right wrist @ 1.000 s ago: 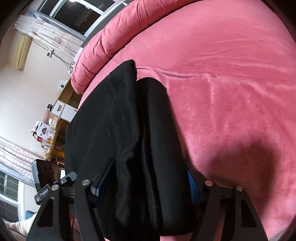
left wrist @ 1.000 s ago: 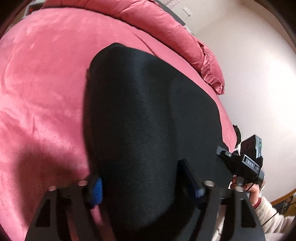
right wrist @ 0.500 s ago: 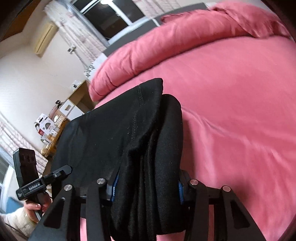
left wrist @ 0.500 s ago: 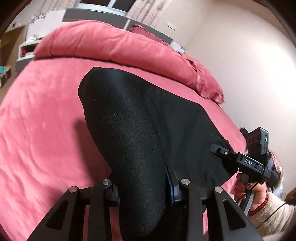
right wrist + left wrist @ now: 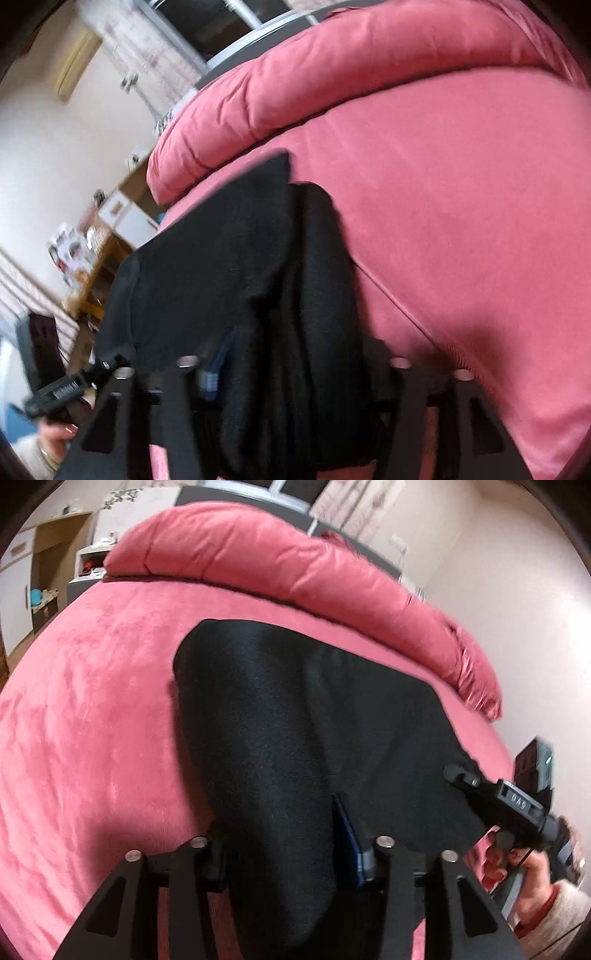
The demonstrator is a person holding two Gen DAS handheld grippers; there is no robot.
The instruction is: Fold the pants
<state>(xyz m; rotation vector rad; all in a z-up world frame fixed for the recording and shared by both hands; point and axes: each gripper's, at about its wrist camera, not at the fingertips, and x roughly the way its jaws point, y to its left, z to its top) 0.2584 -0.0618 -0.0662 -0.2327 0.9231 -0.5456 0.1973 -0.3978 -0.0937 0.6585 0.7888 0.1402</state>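
Black pants (image 5: 295, 716) lie folded on a pink bed (image 5: 85, 720), their near edge lifted. My left gripper (image 5: 284, 849) is shut on the near left edge of the pants, which bulge between its fingers. My right gripper (image 5: 295, 365) is shut on the near right edge, where several layers of the black pants (image 5: 229, 266) bunch up. The right gripper also shows in the left wrist view (image 5: 506, 801), held by a hand at the pants' right edge. The left gripper shows low left in the right wrist view (image 5: 62, 391).
A rolled pink duvet (image 5: 295, 565) lies along the far side of the bed. A plain wall (image 5: 509, 602) stands to the right of the bed. Shelves and a wooden table with boxes (image 5: 85, 258) stand beyond the bed's left side.
Both grippers closed on the near edge of the pants and lifted it off the bed. The views have tilted up toward the duvet and room.
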